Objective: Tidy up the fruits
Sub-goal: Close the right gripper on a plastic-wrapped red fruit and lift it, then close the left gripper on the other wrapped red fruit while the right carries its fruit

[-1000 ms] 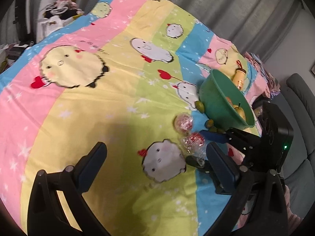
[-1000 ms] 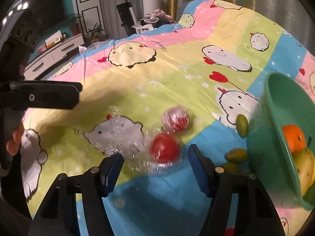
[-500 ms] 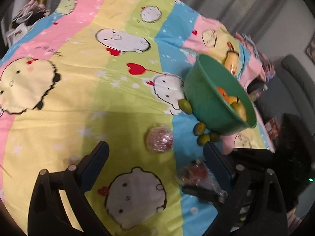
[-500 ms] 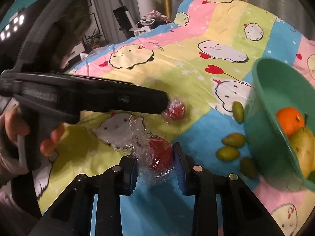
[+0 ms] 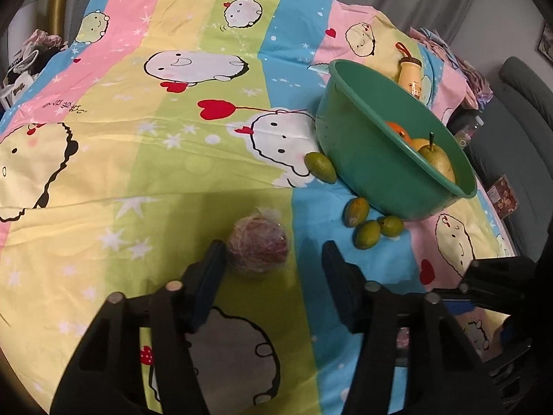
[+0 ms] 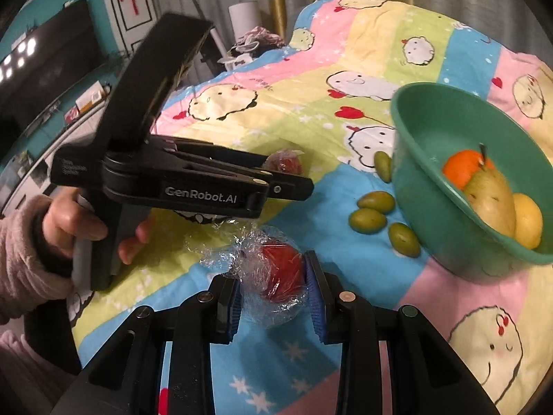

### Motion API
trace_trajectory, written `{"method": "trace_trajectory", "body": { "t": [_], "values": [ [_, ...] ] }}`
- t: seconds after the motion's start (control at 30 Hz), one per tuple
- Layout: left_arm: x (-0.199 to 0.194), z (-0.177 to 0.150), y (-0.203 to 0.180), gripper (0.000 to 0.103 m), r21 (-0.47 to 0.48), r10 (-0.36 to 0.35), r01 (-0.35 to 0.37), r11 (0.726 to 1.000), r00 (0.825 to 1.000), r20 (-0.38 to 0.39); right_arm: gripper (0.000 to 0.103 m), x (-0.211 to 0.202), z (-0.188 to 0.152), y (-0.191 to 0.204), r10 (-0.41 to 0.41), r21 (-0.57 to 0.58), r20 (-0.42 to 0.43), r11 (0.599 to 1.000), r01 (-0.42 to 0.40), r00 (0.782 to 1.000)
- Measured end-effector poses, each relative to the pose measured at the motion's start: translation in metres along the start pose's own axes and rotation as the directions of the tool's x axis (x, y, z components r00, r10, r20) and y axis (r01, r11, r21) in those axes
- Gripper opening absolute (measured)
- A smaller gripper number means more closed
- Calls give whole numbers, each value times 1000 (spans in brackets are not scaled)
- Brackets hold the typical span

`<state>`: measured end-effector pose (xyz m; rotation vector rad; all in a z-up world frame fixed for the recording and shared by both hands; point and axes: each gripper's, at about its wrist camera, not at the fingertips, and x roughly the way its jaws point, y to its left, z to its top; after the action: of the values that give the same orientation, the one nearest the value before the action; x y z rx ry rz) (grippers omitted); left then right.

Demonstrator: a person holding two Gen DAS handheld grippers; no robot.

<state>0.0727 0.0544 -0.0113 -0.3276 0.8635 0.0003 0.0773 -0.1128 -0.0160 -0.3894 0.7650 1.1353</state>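
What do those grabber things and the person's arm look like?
Each hand-held gripper is black plastic with two fingers, round silver screw heads and blue ribbed pads. The left hand-held gripper has a pistol-style handle and white lettering, "GenRobot.AI", on its side. The hand gripping it is bare, with a fuzzy pink sleeve.

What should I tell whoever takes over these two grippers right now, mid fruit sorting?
Right gripper: shut on a plastic-wrapped red fruit, not yet in the bowl.
Left gripper: open, its fingers on either side of the second wrapped fruit, which lies on the bedsheet.
Green bowl: holds an orange, a pear and a yellow fruit.
Left: both wrapped fruits and four small green fruits beside the bowl.
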Motion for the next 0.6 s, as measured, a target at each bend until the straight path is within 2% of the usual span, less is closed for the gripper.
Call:
{"method": "trace_trajectory", "body": {
  "t": [0.07,0.13,0.6],
  "values": [
    [0,1,1,40,-10,2,-2,1000,1000,5,34,-4,-2,-2,0,12,10,1000,0,1000],
    [1,2,3,33,-19,1,-1,1000,1000,8,34,-7,-4,-5,-2,29,19,1000,1,1000],
    [-29,-11,-12,33,-27,11,-9,1000,999,51,34,-26,-5,-15,-8,76,92,997,1,996]
  ]
}}
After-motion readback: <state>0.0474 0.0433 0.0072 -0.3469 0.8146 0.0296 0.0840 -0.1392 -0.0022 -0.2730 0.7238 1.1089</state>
